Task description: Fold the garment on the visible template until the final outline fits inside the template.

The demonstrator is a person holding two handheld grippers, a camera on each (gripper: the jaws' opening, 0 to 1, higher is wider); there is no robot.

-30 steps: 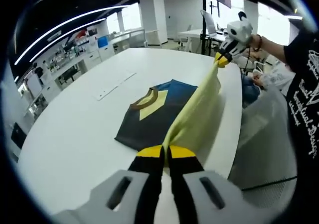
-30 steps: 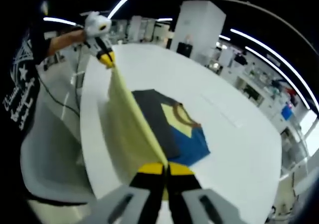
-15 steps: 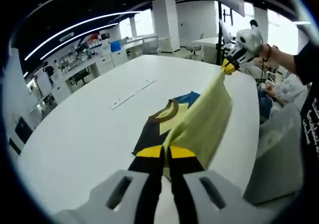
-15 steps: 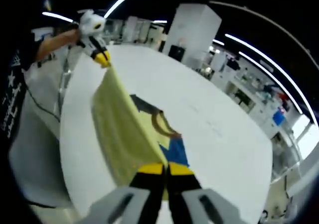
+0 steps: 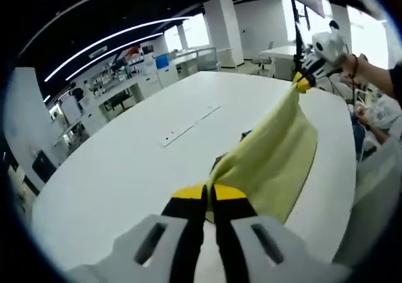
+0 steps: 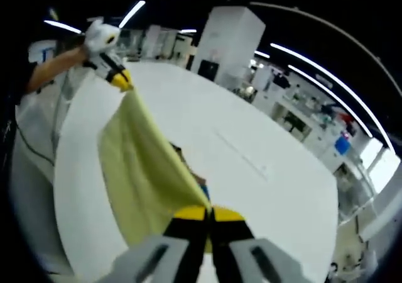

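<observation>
Overhead, a pale yellow garment (image 5: 273, 160) hangs stretched in the air above a large white table (image 5: 125, 170), lifted by two corners. Its left corner is pinched between the closed jaws of the left gripper (image 5: 208, 194); its right corner is clamped in the right gripper (image 6: 209, 214). Only a sliver of dark and blue fabric (image 6: 188, 166) on the table shows past the raised cloth. Shelves and white pillars stand well behind.

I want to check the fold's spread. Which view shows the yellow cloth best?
The left gripper view: the cloth hangs broad between both tools. The right gripper view shows it too, more foreshortened and dimmer.
</observation>
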